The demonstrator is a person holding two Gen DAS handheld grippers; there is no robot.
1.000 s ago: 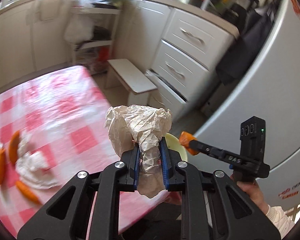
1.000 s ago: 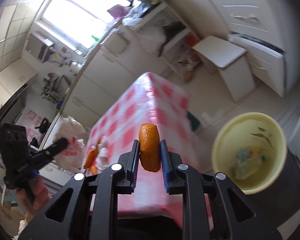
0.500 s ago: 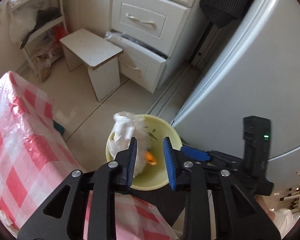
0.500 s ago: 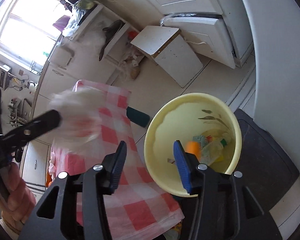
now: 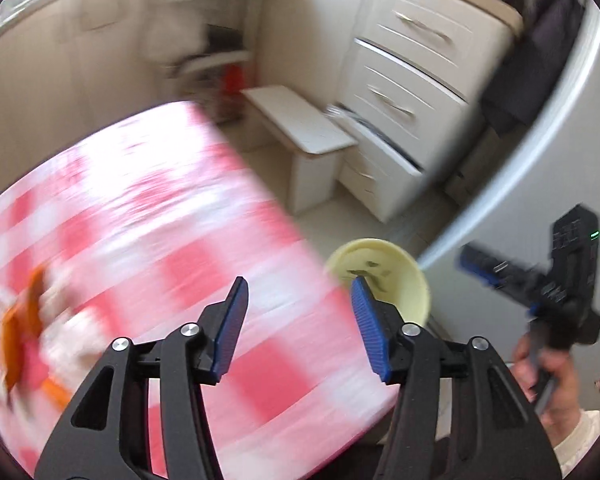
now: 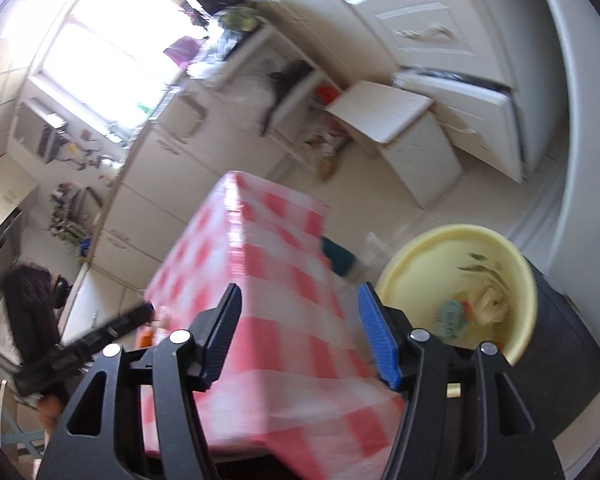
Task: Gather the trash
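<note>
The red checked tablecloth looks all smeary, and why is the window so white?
Left wrist view: the tablecloth and orange scraps are streaked by motion blur, while the left gripper stays sharp. Right wrist view: the window is overexposed glare, and the tablecloth is blurred too.

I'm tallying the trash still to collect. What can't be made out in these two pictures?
- Left wrist view: orange scraps on the checked tablecloth are smeared by motion blur; count and kind unclear.
- Left wrist view: the yellow bin is partly hidden by the left gripper, its contents unseen.
- Right wrist view: bin contents are small and blurred.
- Right wrist view: scraps sit behind the right gripper.
</note>
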